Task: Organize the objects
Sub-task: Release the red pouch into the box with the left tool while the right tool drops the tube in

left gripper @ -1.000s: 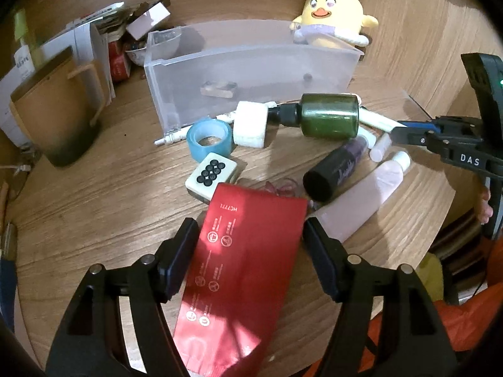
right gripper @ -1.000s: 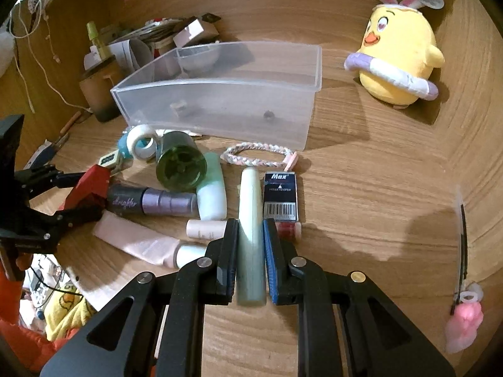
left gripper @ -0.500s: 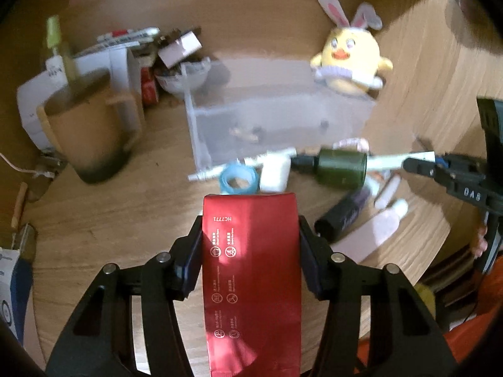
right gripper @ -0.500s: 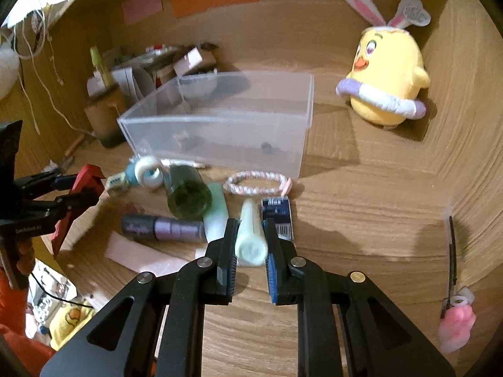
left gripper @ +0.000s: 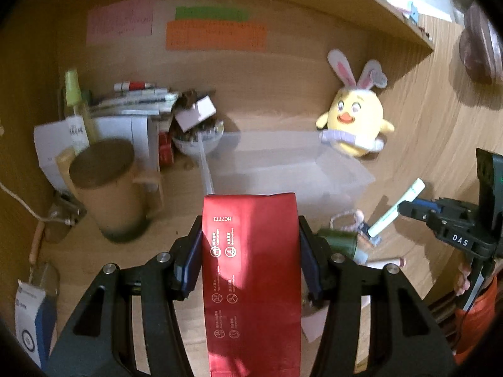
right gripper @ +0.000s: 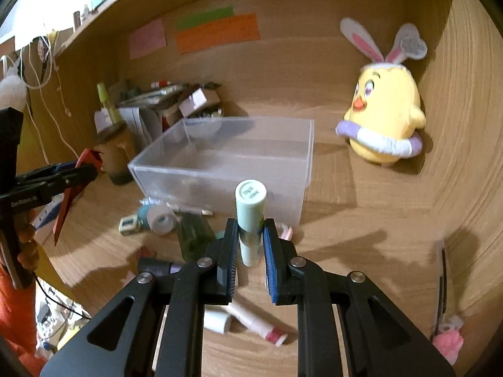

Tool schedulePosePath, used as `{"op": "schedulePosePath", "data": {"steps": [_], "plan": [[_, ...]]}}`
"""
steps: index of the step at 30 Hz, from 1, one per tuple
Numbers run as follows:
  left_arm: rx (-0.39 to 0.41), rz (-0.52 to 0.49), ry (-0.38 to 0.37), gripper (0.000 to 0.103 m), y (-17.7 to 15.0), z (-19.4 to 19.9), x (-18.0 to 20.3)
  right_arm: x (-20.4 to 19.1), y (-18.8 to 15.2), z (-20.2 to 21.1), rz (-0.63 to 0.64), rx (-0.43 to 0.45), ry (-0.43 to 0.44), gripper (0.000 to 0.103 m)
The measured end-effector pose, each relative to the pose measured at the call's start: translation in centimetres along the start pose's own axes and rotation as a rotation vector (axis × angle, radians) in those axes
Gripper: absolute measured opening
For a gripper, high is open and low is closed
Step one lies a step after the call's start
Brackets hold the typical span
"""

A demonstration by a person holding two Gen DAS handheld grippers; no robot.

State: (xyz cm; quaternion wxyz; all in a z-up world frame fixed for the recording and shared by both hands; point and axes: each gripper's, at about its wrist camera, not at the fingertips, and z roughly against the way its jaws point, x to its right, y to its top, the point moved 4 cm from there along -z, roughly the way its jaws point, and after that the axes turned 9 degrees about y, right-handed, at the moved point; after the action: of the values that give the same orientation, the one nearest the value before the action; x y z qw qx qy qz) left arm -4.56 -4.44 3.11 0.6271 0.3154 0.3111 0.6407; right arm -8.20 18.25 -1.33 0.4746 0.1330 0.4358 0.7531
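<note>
Two tongs are up off the bench, each with something in its grip. The left tongs (left gripper: 250, 245) are spread wide and clamped on the two long edges of a flat red pouch (left gripper: 251, 276), which stands lengthwise between the blue pads and carries white print. The right tongs (right gripper: 249, 245) are nearly closed on a pale green tube (right gripper: 250, 216), which points away from the camera with its round cap end toward the far side.

Beyond both, a clear plastic bin (right gripper: 239, 169) sits on the wooden bench (right gripper: 361, 220); it is blurred in the left wrist view. To the right of the bin and further back, a yellow chick plush (right gripper: 382, 119) with rabbit ears sits against the far wall.

On the bench just near of the bin lie a dark green bottle (right gripper: 193, 238), a roll of blue tape (right gripper: 160, 220) and a small white cube with dots (right gripper: 127, 224). Nearer still are a purple-and-black tube (right gripper: 157, 267) and a pink tube (right gripper: 254, 323), partly hidden by the right tongs. At the far left stands a brown mug (left gripper: 110, 188) beside stacked papers and boxes (left gripper: 125, 119).
</note>
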Motion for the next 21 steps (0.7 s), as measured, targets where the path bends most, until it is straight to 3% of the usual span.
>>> {"op": "schedulePosePath", "data": {"steps": [11, 21], "plan": [[0.055, 0.015, 0.0, 0.054, 4.2, -1.1, 0.5, -0.4, 4.9, 0.2, 0.032, 0.114, 0.007, 0.014], [0.068, 0.026, 0.018, 0.054, 7.2, -4.1, 1.2, 0.2, 7.3, -3.5, 0.067, 0.09, -0.032, 0.014]]}}
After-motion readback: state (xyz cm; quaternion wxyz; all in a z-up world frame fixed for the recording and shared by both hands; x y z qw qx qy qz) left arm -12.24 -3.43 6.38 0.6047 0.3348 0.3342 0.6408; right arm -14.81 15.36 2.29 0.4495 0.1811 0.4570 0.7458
